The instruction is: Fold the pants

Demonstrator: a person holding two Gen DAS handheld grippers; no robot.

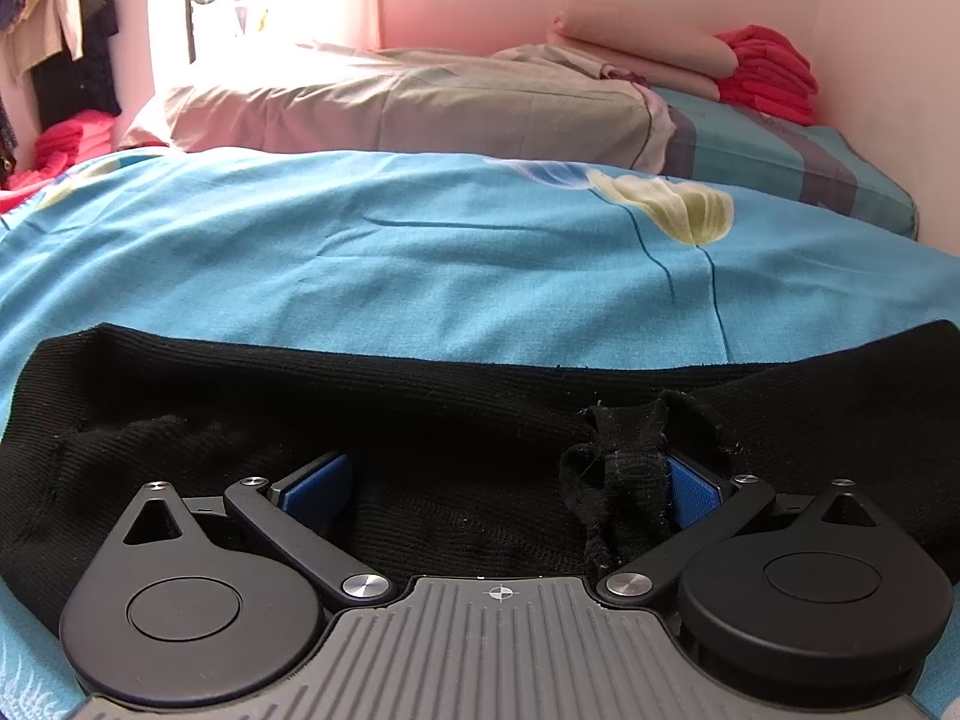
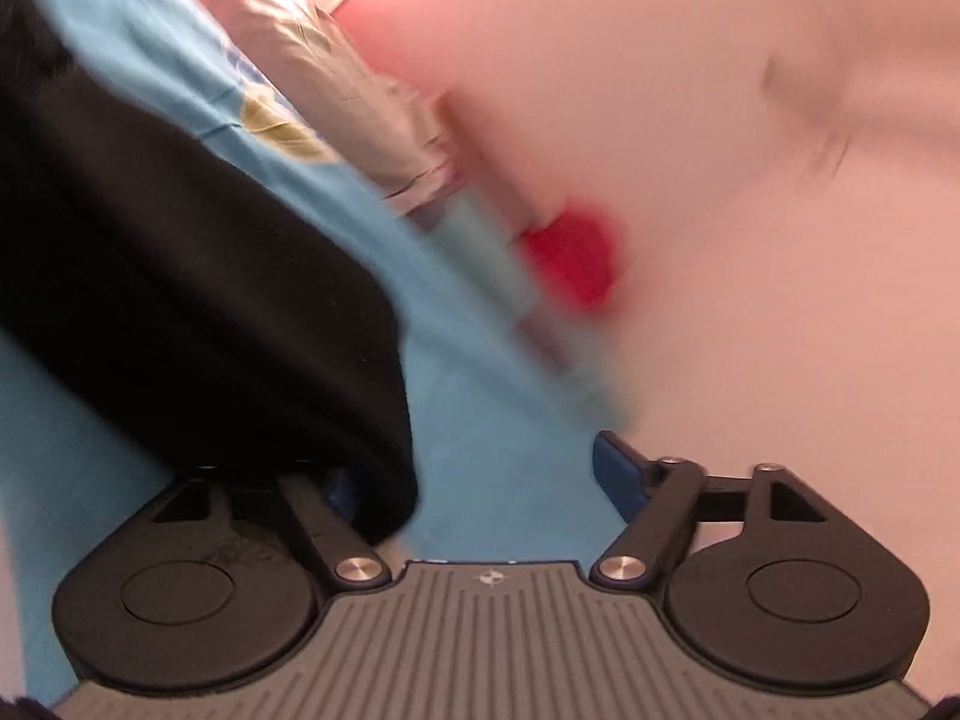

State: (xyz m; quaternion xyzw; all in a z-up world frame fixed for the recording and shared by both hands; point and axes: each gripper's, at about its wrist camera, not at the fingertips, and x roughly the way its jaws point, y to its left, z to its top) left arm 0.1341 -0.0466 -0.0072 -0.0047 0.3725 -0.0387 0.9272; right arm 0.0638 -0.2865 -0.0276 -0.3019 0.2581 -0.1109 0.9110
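One pair of black ribbed pants lies flat on the bed; left tongs and right tongs both spread

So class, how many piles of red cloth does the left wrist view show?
2. One red pile folded on the bed, far right by the wall; the other lies far left, below the hanging clothes. Others may be hidden.
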